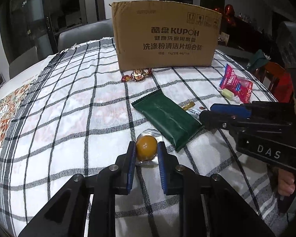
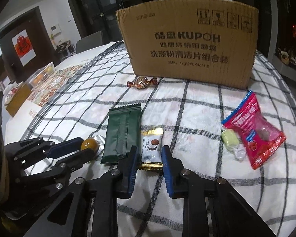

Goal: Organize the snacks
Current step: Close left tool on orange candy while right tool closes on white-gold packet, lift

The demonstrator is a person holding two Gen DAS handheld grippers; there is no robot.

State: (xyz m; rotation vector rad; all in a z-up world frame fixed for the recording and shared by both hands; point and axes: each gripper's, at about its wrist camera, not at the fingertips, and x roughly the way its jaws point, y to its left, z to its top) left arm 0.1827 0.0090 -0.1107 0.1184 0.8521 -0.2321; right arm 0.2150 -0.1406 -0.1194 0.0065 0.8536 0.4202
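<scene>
My left gripper [image 1: 146,150] is shut on an orange ball-shaped snack in a clear blister [image 1: 147,148], low on the checked cloth; it also shows in the right wrist view [image 2: 89,144]. My right gripper [image 2: 149,154] is open, its blue pads on either side of a small white candy packet with gold ends [image 2: 151,148], not squeezing it. A dark green packet [image 1: 167,118] lies between the two grippers. A foil-wrapped candy [image 1: 137,75] lies in front of the cardboard box [image 1: 165,35]. A pink bag [image 2: 254,132] and a pale green candy [image 2: 229,140] lie to the right.
A checked cloth [image 1: 69,98] covers the table. A patterned mat [image 2: 55,83], a plastic container [image 2: 42,75] and a wooden box [image 2: 17,100] sit at the far left. A grey chair [image 1: 84,33] stands behind the table.
</scene>
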